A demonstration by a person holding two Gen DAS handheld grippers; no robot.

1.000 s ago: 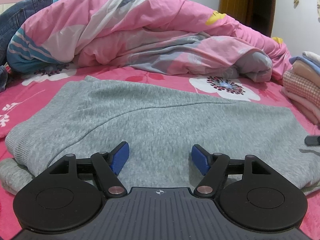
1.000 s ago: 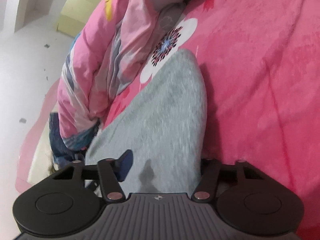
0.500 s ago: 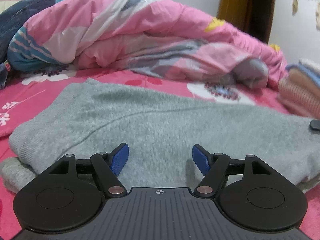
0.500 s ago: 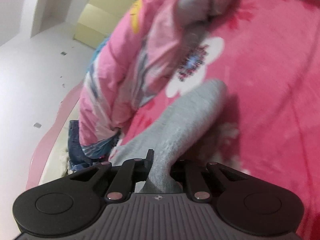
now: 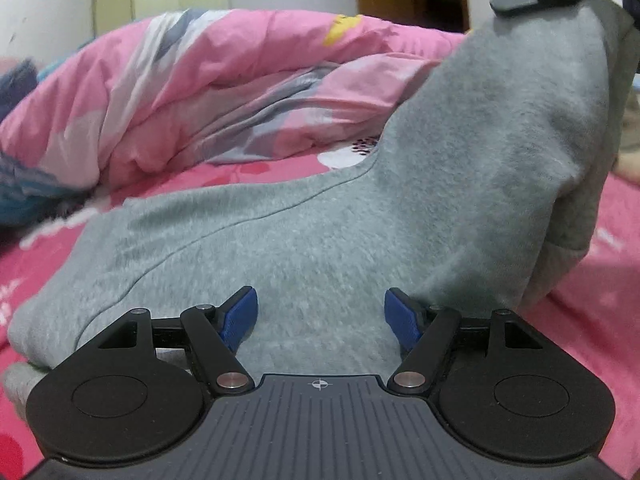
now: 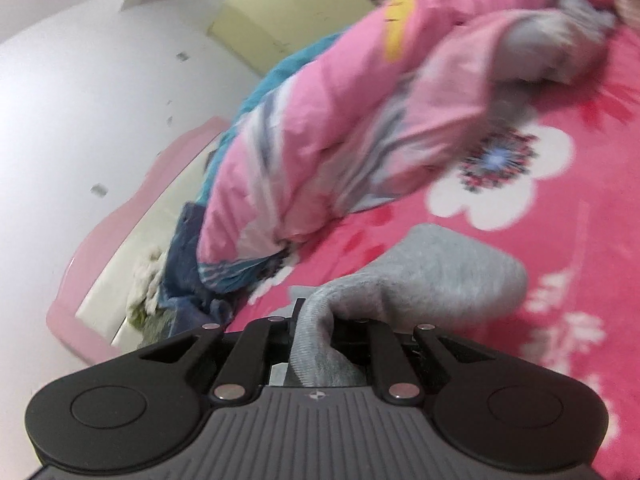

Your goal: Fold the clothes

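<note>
One end of the grey garment [image 5: 304, 248] is held pinched in the right gripper [image 6: 316, 344], raised off the bed [image 6: 560, 240]; the rest lies flat under the wide-open left gripper [image 5: 318, 316]. The raised end is best carried across evenly, the flat part kept pinned.

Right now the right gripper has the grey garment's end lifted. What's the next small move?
Probably carry the right gripper, shut on the grey garment, across toward the far end to lay the fold. The lifted end hangs above the bed, while the left gripper sits open over the flat part.
</note>
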